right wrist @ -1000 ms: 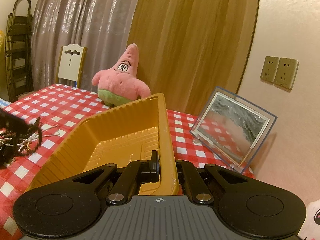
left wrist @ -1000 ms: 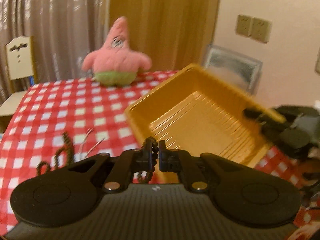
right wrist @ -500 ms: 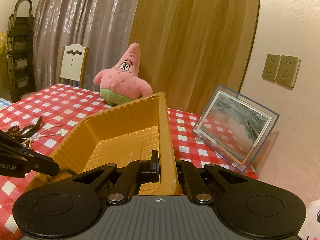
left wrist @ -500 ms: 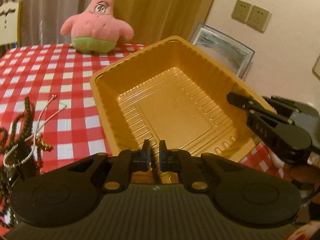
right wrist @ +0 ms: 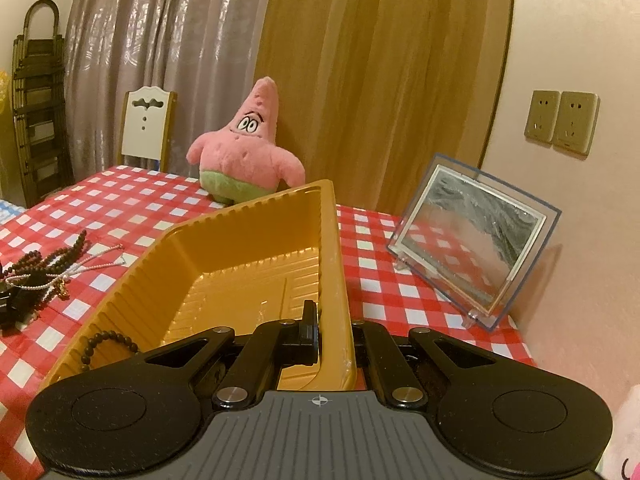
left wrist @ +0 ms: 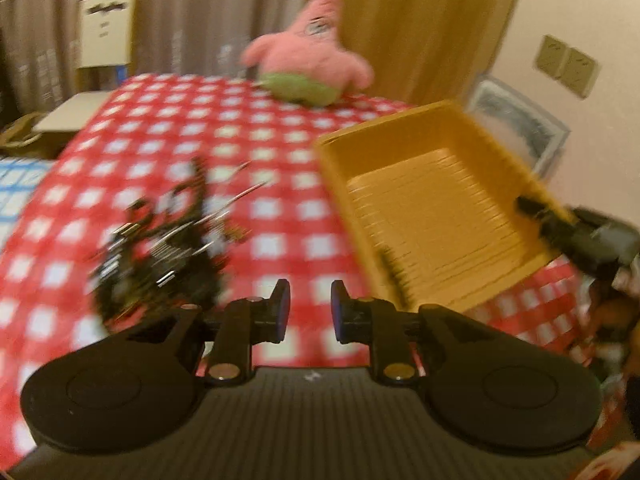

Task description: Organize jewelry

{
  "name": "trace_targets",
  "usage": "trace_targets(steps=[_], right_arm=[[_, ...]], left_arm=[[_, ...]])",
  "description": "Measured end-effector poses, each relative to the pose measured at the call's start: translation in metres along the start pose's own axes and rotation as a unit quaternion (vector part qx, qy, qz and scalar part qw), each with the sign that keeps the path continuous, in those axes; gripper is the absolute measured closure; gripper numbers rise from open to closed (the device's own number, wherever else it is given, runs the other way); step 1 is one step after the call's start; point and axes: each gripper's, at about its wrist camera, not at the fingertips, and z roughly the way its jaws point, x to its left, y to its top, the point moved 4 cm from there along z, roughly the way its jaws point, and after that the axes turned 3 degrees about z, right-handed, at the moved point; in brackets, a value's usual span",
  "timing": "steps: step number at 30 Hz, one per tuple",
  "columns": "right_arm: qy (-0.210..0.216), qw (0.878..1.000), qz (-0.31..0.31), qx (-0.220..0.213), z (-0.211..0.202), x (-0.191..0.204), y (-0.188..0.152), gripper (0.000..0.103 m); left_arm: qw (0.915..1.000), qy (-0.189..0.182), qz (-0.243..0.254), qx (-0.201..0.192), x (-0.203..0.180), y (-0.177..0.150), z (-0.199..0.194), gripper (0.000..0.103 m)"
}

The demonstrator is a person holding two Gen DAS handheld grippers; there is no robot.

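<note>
Jewelry is split between two places: a dark bead bracelet [right wrist: 105, 345] lies inside the yellow tray [right wrist: 256, 256], against its near left wall, while the rest, a tangled pile of jewelry [right wrist: 52, 264] made of dark bead strands and pale pearl strings, sits on the red-and-white checked tablecloth [right wrist: 132, 208] to the left of the tray and apart from it. The left wrist view is blurred, yet it shows that same pile [left wrist: 168, 240] ahead and to the left of the left gripper [left wrist: 306, 308], whose jaws have just been opening; they stand a small way apart with nothing between them, only tablecloth showing through the gap. The right gripper [right wrist: 334, 340] is clamped tight on the tray's near right wall, one finger inside the tray and the other outside, and the tray sits tilted. In the left wrist view the right gripper [left wrist: 560, 228] appears at the tray's far right rim. A pink star plush [right wrist: 244, 152] sits at the back of the table, and a framed sand picture [right wrist: 472, 240] stands right of the tray
</note>
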Motion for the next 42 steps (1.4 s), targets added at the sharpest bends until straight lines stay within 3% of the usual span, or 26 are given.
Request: trace_targets(steps=[6, 15, 23, 35, 38, 42], right_arm=[[-0.006, 1.0, 0.014, 0.004, -0.001, -0.001, 0.0, 0.1], [-0.019, 1.0, 0.011, 0.01, -0.003, 0.007, 0.0, 0.1], [-0.031, 0.999, 0.009, 0.015, -0.005, 0.012, -0.002, 0.1], [-0.033, 0.999, 0.012, 0.018, -0.005, 0.013, -0.002, 0.1], [-0.033, 0.999, 0.013, 0.019, -0.005, 0.013, -0.002, 0.1], [-0.032, 0.999, 0.013, 0.018, -0.005, 0.014, -0.002, 0.1]], left_arm=[[0.9978, 0.06, -0.016, 0.024, 0.042, -0.025, -0.011, 0.084], [0.9954, 0.095, 0.006, 0.015, 0.078, -0.026, -0.009, 0.084], [0.9936, 0.109, 0.029, 0.013, 0.098, -0.015, 0.013, 0.073], [0.9911, 0.118, 0.056, 0.027, 0.113, 0.0, 0.051, 0.073], [0.9904, 0.121, 0.058, 0.035, 0.114, 0.001, 0.056, 0.09], [0.9926, 0.111, 0.039, 0.031, 0.118, 0.004, 0.049, 0.091]])
